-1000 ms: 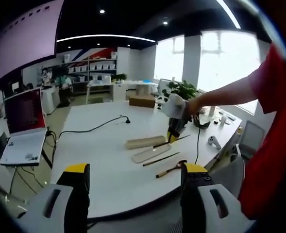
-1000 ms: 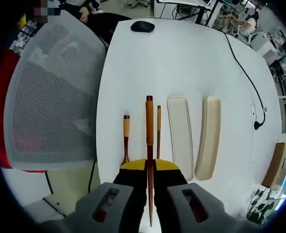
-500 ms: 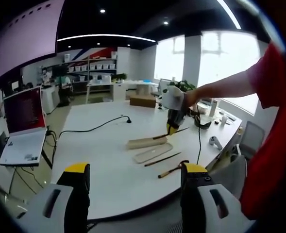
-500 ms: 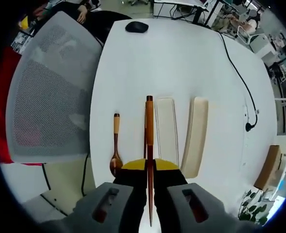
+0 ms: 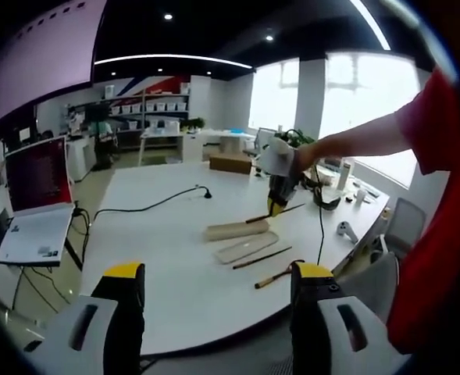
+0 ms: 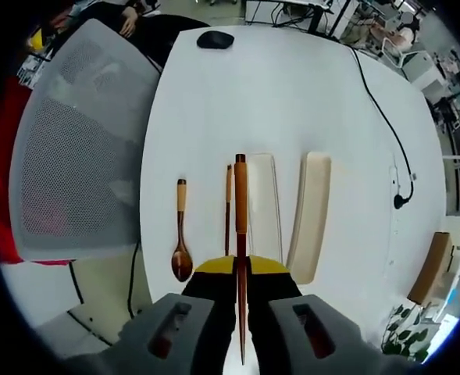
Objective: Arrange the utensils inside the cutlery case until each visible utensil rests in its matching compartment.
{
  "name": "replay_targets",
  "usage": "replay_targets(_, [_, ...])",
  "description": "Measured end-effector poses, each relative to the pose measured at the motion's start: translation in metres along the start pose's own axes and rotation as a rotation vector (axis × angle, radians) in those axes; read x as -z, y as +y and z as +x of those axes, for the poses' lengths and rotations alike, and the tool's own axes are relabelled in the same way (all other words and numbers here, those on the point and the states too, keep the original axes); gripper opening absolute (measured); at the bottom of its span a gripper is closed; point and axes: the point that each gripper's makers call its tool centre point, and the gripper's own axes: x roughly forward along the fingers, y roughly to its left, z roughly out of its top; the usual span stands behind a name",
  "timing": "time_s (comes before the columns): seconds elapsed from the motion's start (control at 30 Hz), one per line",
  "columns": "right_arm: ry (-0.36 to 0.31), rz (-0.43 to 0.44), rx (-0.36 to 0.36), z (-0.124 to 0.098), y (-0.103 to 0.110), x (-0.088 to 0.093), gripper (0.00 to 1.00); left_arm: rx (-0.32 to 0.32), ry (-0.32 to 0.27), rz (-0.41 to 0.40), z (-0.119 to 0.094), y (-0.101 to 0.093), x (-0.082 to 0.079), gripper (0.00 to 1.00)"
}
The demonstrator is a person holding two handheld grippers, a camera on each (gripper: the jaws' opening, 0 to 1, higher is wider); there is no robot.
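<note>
Wooden chopstick (image 6: 240,226), no legible writing

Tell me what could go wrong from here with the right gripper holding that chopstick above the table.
The right gripper pinches the chopstick near one end, so it could pivot or slip as it is lowered. It hangs beside the open case tray rather than over it, so a release now would likely miss. The spoon and second chopstick lie close by and could get knocked.
</note>
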Motion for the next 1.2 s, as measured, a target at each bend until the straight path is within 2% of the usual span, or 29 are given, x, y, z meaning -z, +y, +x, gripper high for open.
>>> replay_targets(0.23, [-0.009, 0.017, -0.003, -0.003, -0.011, -0.002, 0.00, -0.009, 0.007, -0.010, 0.000, 0.005, 0.004, 0.78])
replay_targets(0.73, [-0.021, 0.057, 0.004, 0.007, -0.032, -0.011, 0.00, 0.004, 0.034, -0.017, 0.006, 0.006, 0.013, 0.78])
replay_targets(0.93, [-0.026, 0.091, -0.024, 0.016, -0.040, -0.012, 0.00, 0.002, 0.043, -0.028, 0.008, 0.009, 0.016, 0.77])
replay_targets(1.2, [-0.028, 0.082, 0.011, 0.019, -0.052, -0.015, 0.00, 0.005, 0.049, -0.024, 0.009, 0.011, 0.015, 0.77])
